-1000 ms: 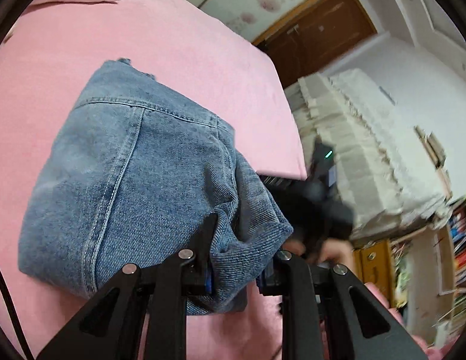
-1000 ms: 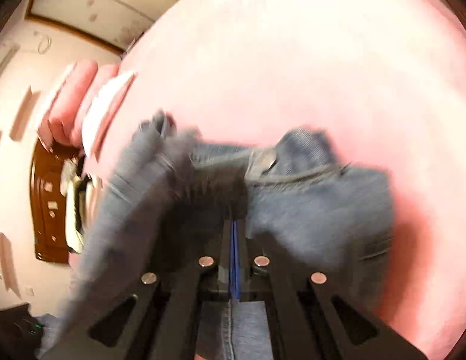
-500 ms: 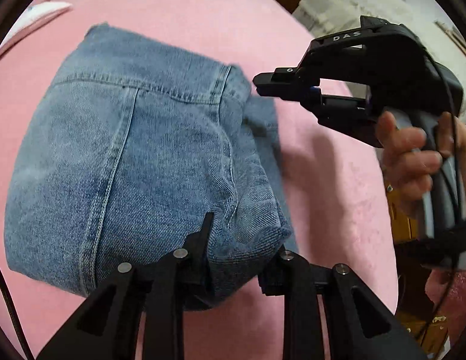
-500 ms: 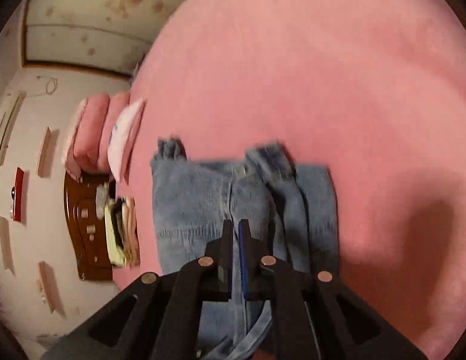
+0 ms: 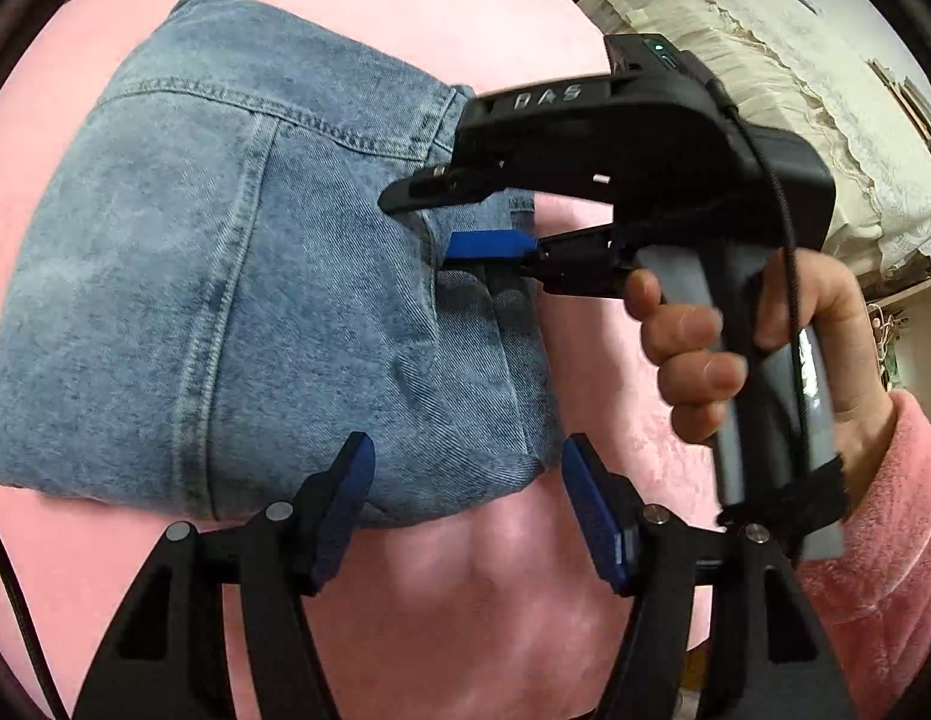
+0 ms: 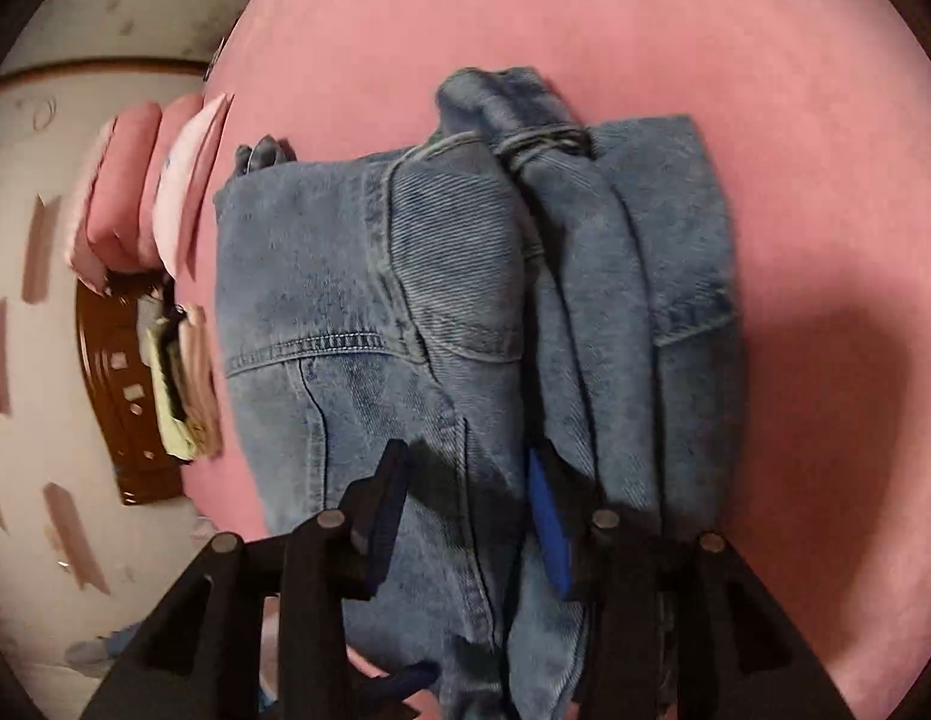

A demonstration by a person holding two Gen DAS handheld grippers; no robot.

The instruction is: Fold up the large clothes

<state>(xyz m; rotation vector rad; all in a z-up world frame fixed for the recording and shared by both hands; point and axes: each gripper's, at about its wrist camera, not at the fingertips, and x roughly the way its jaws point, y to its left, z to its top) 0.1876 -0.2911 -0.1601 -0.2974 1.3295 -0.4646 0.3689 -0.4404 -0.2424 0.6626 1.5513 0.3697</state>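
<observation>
Folded blue jeans [image 5: 237, 276] lie in a thick bundle on the pink bed [image 5: 465, 588]. My left gripper [image 5: 465, 486] is open, its jaws on either side of the bundle's near corner, not gripping it. My right gripper [image 5: 459, 222] shows in the left wrist view, held by a hand, open over the bundle's right edge. In the right wrist view the right gripper [image 6: 471, 510] is open just above the jeans [image 6: 465, 312], whose folded layers run side by side.
Pink pillows [image 6: 159, 192] lie at the head of the bed, by a brown wooden nightstand [image 6: 129, 408]. A cream lace-covered piece of furniture [image 5: 765, 90] stands beyond the bed's far edge. The hand's pink sleeve [image 5: 873, 528] is at the right.
My left gripper has opened and let go of the jeans' corner. My right gripper has opened and moved down over the bundle's right edge.
</observation>
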